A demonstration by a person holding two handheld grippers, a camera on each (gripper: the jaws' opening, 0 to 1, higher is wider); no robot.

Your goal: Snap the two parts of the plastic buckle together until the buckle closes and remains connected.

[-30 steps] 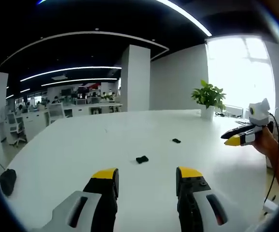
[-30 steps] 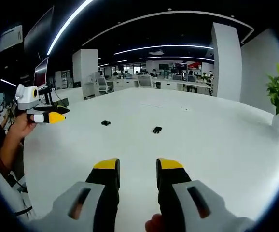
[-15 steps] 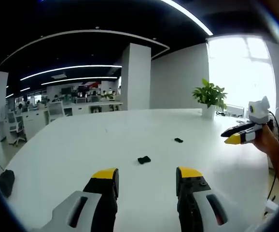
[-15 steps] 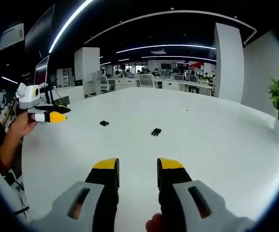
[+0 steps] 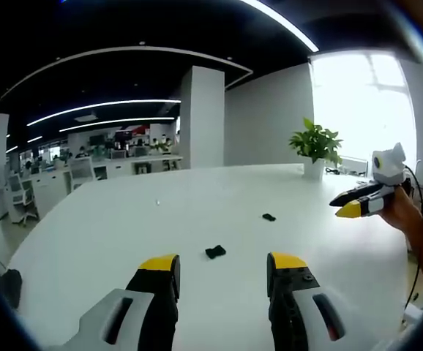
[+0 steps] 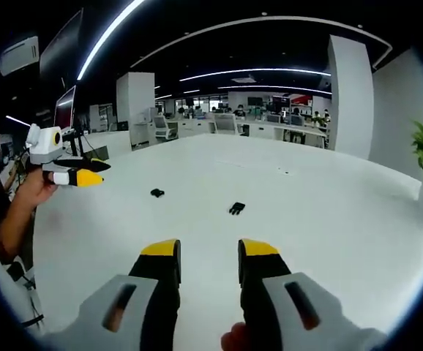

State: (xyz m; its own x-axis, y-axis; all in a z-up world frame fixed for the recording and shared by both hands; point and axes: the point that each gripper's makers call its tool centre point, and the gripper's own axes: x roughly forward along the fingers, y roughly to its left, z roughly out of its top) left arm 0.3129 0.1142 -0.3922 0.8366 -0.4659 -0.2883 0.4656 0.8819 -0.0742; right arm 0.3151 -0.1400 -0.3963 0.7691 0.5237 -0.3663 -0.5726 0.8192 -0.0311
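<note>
Two black buckle parts lying apart on the white table (image 5: 109,227), neither one held. In the left gripper view, nearer buckle part (image 5: 214,252) just ahead of the yellow-tipped jaws, slightly right of the gap's centre; farther buckle part (image 5: 268,217) beyond it and to the right, well apart from the first. In the right gripper view, pronged buckle part (image 6: 236,208) straight ahead of the jaws, smaller buckle part (image 6: 156,193) farther left, again with bare tabletop between.

Left gripper (image 5: 224,267) hovering above the table, jaws parted with a clear gap, nothing between them. Same gripper seen from the right gripper view at the left edge (image 6: 87,172), held by a hand (image 6: 32,191), tips pointing right; spread of the jaws hard to judge from that side angle. Right gripper (image 6: 208,254) likewise spread, empty, raised over the tabletop, a fingertip visible at the bottom between the jaw bases. Seen from the left gripper view at the right edge (image 5: 345,205), gripped by a hand (image 5: 402,210), yellow tip pointing left.

Farther out: potted plant (image 5: 315,148) near the table's far edge, white pillar (image 5: 203,117) behind, open office with desks and ceiling light strips in the background.
</note>
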